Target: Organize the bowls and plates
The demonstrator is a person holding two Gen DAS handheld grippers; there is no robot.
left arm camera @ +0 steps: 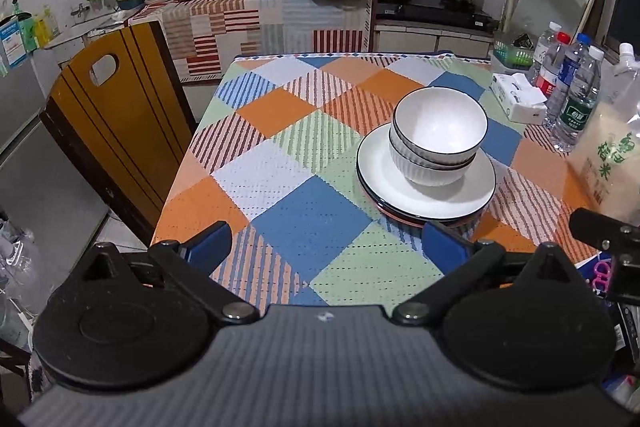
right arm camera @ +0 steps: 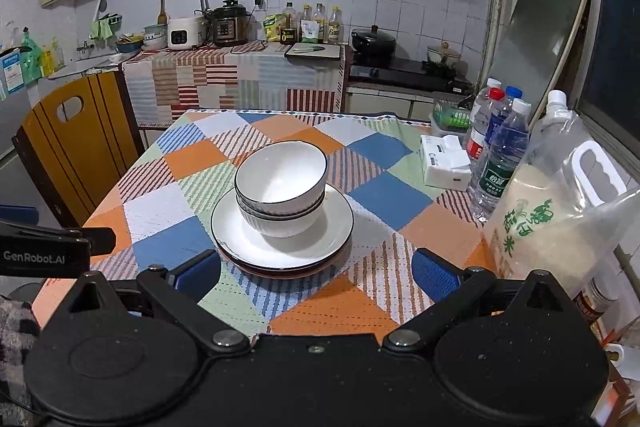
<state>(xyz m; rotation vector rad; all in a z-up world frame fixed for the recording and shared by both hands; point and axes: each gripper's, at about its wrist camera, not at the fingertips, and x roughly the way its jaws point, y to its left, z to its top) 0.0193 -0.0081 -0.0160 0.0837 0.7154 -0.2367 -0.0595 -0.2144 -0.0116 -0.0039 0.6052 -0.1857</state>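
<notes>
Two white bowls with dark rims are nested together on a stack of plates on the checked tablecloth; the top plate is white with a dark rim. The bowls and the plate stack also show in the right wrist view. My left gripper is open and empty, near the table's front edge, left of the stack. My right gripper is open and empty, just in front of the plate stack.
Water bottles, a tissue pack and a large bag of rice stand along the table's right side. A wooden chair stands at the table's left edge. A kitchen counter with appliances is behind.
</notes>
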